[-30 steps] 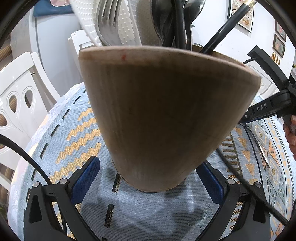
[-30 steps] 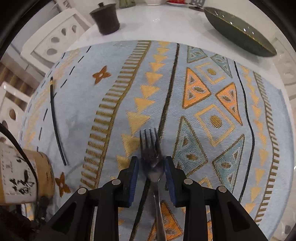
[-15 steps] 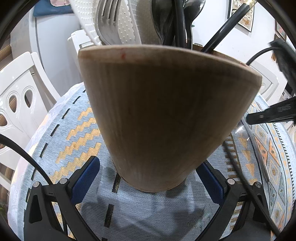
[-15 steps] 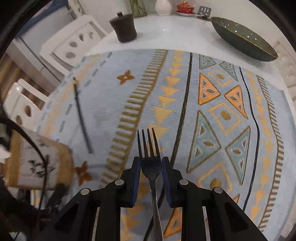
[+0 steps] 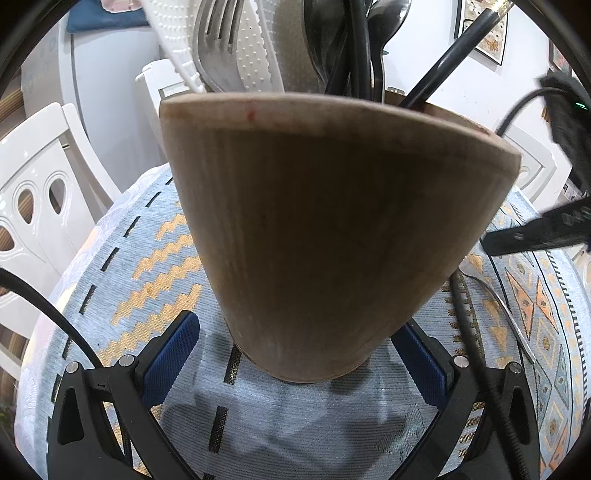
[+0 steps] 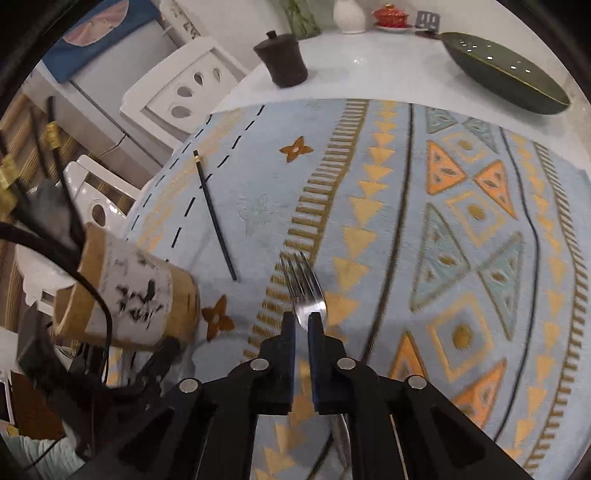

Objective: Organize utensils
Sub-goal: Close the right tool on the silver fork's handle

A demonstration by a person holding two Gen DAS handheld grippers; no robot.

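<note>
While black brush characters on the holder (image 6: pixel 129 291) stayed illegible, the right hand-held gripper (image 6: pixel 301 323) clenched the fork (image 6: pixel 304 291) at lower centre; the left hand-held gripper (image 5: pixel 295 365) straddled that holder, contact unclear.

Patterned cloth (image 6: pixel 258 218) on a white table (image 6: pixel 369 74), with odds and ends at the far edge.

Ahead of the tool, beyond the cloth, a dark lidded pot (image 6: pixel 282 59) stands to the left and a long dark dish (image 6: pixel 506 85) lies to the right. Farther back sit a white vase (image 6: pixel 349 16) and what may be a small red lidded cup (image 6: pixel 391 14), too blurred to be sure. White chairs (image 6: pixel 184 92) stand off to the left.
</note>
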